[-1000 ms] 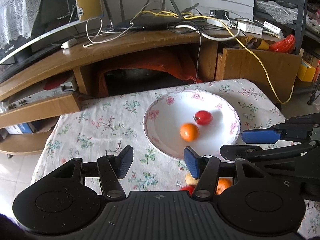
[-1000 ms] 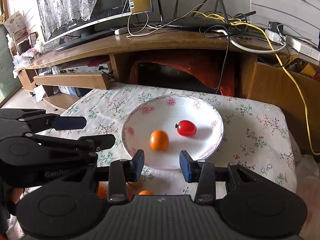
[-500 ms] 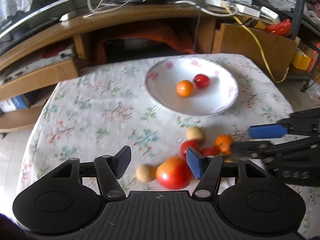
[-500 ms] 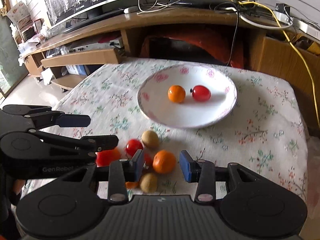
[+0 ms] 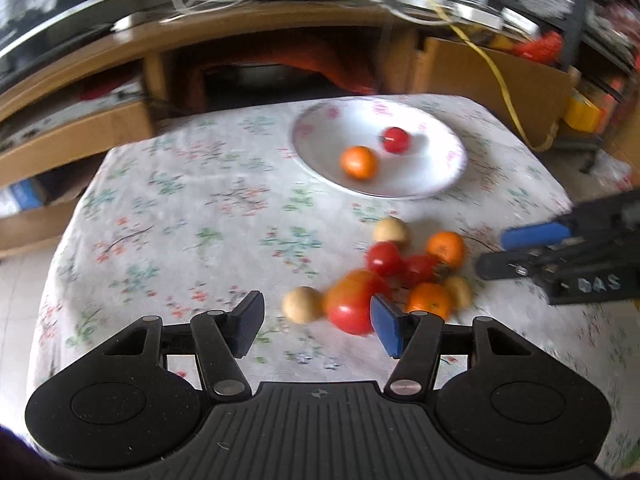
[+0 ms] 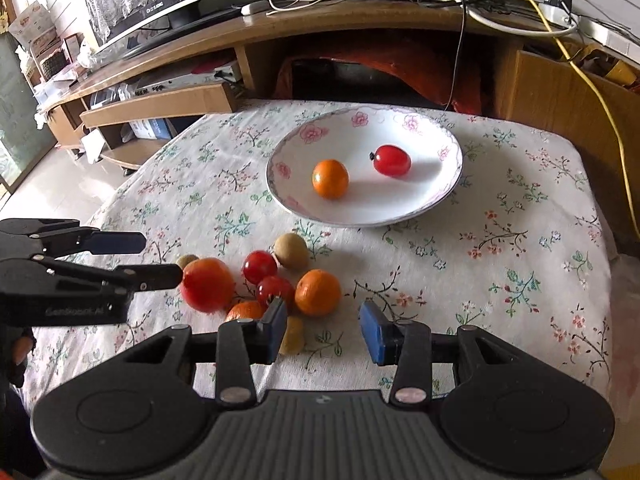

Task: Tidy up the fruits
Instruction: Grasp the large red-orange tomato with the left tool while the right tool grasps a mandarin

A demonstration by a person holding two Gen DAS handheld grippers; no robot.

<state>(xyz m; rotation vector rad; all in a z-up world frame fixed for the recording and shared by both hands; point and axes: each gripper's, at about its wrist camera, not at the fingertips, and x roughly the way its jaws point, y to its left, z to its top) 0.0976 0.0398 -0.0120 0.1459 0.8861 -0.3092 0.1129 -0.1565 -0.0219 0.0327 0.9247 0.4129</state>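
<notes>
Floral tablecloth [image 6: 500,240] before a cluttered wooden TV stand [image 6: 360,28].

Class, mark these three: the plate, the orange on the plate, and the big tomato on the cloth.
plate [image 6: 420,204]: right wrist view, bare white inner surface near the front rim.
orange on the plate [image 6: 330,179]: right wrist view, its middle.
big tomato [image 6: 207,285]: right wrist view, its middle.

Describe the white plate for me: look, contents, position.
The plate is round, shallow and white, apparently glazed ceramic, with pink flowers printed round its scalloped rim. It lies flat on the floral tablecloth toward the table's far side, beyond the loose fruit pile. Inside it are a small orange and a red tomato, slightly apart. Neither gripper touches it.
</notes>
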